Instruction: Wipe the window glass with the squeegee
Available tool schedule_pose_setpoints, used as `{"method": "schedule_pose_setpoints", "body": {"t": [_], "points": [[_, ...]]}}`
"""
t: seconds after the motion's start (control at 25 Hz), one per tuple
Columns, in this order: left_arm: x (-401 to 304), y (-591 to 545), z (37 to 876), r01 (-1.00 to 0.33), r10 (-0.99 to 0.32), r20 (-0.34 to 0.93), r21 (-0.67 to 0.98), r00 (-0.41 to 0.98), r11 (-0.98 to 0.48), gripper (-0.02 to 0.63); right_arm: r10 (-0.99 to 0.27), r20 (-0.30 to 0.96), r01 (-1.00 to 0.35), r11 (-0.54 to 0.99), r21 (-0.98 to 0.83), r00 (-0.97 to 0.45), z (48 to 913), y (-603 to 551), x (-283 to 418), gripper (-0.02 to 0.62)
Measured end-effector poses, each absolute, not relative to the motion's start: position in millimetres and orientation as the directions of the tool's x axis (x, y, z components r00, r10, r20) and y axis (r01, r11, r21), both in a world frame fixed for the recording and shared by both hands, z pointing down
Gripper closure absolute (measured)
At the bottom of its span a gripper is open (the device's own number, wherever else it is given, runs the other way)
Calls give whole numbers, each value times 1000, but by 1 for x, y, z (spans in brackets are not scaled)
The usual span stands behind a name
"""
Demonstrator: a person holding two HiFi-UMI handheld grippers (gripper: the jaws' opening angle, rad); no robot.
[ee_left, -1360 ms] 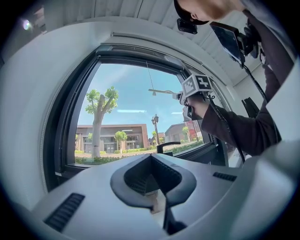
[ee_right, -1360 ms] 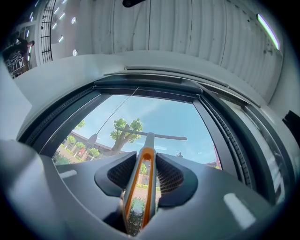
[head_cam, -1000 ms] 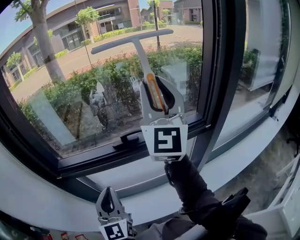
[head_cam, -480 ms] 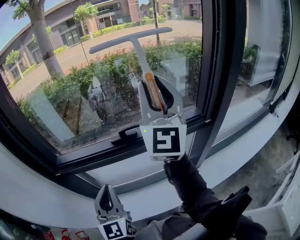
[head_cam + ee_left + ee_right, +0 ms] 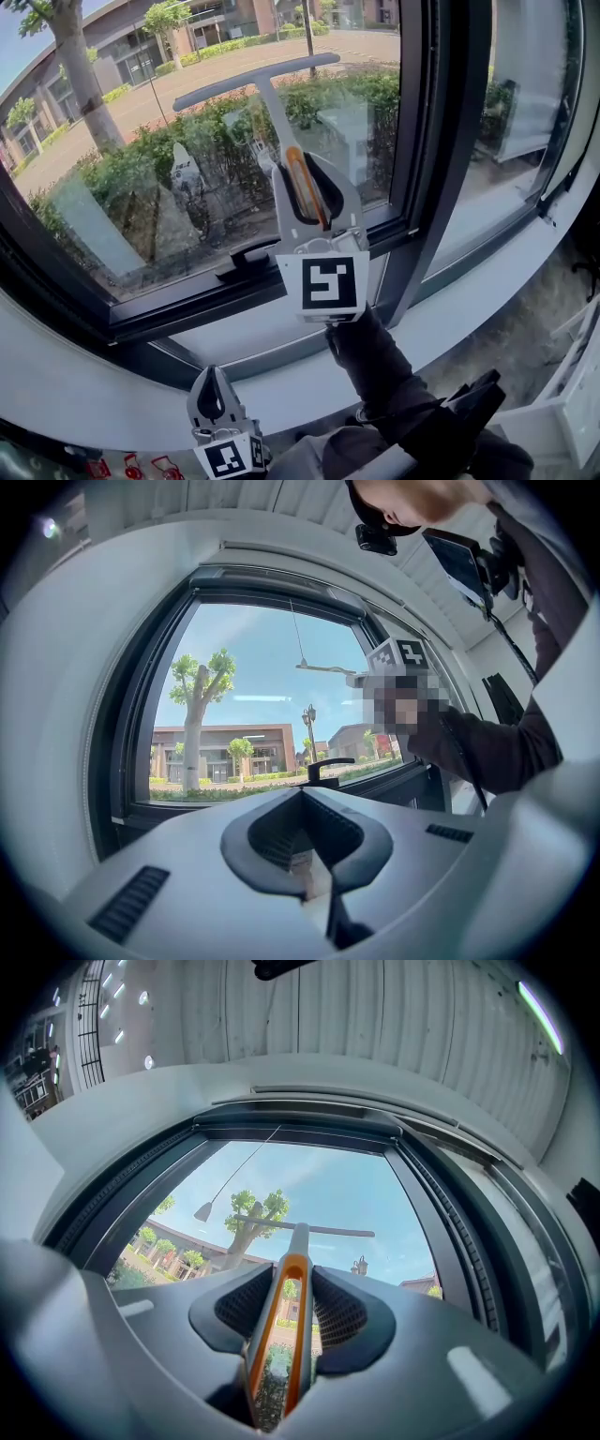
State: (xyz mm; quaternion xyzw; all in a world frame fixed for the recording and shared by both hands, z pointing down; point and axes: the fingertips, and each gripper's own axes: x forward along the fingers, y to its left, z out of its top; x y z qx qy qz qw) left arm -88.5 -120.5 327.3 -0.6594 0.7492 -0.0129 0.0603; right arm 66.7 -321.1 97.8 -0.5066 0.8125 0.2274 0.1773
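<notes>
Across most of the head view spreads the window glass (image 5: 141, 169), set in a dark window frame (image 5: 441, 141) above a pale sill (image 5: 75, 375). High on that pane sits the squeegee (image 5: 258, 80). Its long blade (image 5: 253, 77) runs nearly the width of the upper glass, slightly tilted with the left end lower, and looks to be laid on the pane, though contact cannot be confirmed. The right gripper (image 5: 305, 183) is clamped on the squeegee's orange-trimmed handle (image 5: 302, 192), and the right gripper view shows both pads pressed against it. The left gripper (image 5: 212, 389) hangs low by the sill, well apart from the tool, with its jaws closed on nothing.

The step in hand appears to be a wiping stroke from the top of the pane. To do it well:
- Level the blade so its whole edge bears evenly on the glass, since a tilted blade would likely leave a streak at the lifted end.
- Draw it straight down with steady pressure, without letting the handle twist between the pads.
- Ease off before the black latch handle (image 5: 248, 258) on the bottom rail.
- Overlap the next pass toward the uncovered left side.
</notes>
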Motion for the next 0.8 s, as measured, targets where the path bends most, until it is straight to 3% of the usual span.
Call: {"method": "schedule_pose_setpoints", "body": {"t": [0.8], "points": [[-82, -117, 331, -988, -992, -64, -102, -111, 117, 606, -767, -475, -902, 388, 190, -431, 130, -319, 69, 465]]}}
